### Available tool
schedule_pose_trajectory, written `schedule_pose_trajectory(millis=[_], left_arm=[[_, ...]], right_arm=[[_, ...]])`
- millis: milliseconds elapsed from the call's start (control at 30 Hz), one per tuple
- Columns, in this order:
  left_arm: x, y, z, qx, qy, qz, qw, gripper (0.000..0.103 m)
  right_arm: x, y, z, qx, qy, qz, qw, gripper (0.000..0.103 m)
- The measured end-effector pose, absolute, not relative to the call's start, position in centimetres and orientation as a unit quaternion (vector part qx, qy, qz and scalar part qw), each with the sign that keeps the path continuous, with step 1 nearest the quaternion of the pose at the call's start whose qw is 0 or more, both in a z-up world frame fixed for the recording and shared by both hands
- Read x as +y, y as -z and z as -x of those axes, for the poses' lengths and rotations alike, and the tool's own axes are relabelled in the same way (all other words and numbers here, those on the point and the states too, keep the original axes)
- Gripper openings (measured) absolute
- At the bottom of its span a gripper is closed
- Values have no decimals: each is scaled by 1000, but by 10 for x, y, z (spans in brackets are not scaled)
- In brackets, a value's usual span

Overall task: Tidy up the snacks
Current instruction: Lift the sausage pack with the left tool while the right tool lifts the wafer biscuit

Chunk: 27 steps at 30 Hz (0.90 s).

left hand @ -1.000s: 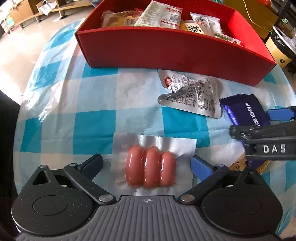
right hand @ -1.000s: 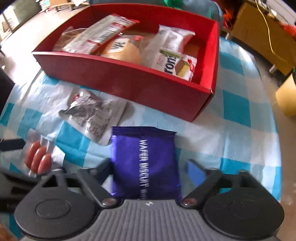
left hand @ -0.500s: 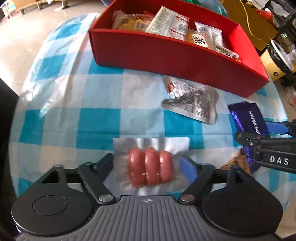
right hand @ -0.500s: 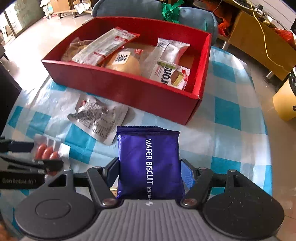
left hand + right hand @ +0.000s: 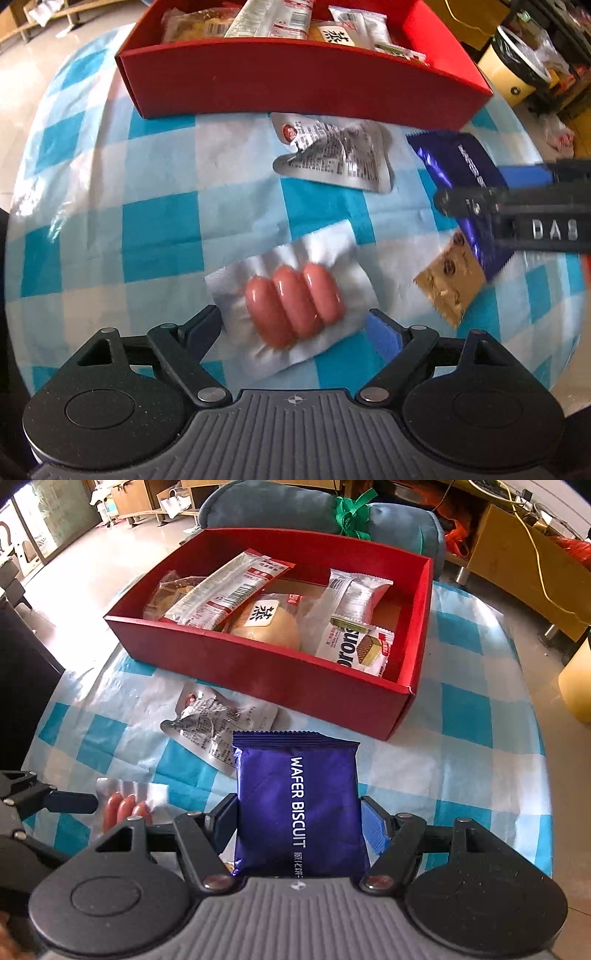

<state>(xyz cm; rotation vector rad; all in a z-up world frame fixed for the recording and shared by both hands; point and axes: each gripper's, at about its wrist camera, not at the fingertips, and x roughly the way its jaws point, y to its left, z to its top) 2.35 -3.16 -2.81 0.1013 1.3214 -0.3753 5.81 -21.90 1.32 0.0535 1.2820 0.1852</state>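
**Wafer pack up, sausages pending**

Lifted since last frame: wafer biscuit pack [image 5: 299,808] — clamped in the right gripper [image 5: 299,823], above the checked cloth [image 5: 476,760], near the red box [image 5: 273,679]. Light, crinkly, crushable; hold the edges. Reads "WAFER BISCUIT". Left gripper [image 5: 295,325] opening, straddling the slippery sausage pack [image 5: 291,295], not pinching.

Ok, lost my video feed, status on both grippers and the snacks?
Right gripper shut on wafer biscuit pack, lifted. Left gripper opening around sausage pack. Red box path clear.
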Motion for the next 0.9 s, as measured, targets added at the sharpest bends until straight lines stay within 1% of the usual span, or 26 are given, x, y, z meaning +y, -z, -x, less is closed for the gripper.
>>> schedule_pose_trajectory(millis=[100, 267, 467, 500, 567, 667, 733, 900], left_arm=[[-37, 21, -19, 592, 201, -101, 774, 89], [-58, 8, -17, 540, 276, -229, 761, 91], [-76, 31, -18, 532, 336, -305, 715, 93], [-78, 35, -21, 528, 337, -312, 714, 99], [-77, 37, -31, 532, 342, -291, 718, 99], [-71, 36, -42, 539, 338, -270, 722, 93], [-69, 32, -38, 537, 338, -268, 725, 84], [-64, 29, -26, 551, 309, -250, 734, 75]], right_arm=[[-218, -16, -57, 595, -89, -27, 798, 64], [-220, -16, -55, 597, -91, -36, 796, 64], [-220, -14, -57, 601, -94, -41, 792, 64], [-220, -13, -57, 602, -94, -41, 792, 64], [-220, -11, -58, 605, -95, -43, 790, 64], [-220, -10, -61, 607, -96, -45, 787, 64], [-220, -10, -63, 606, -96, -46, 788, 64], [-220, -14, -63, 600, -94, -47, 793, 64]])
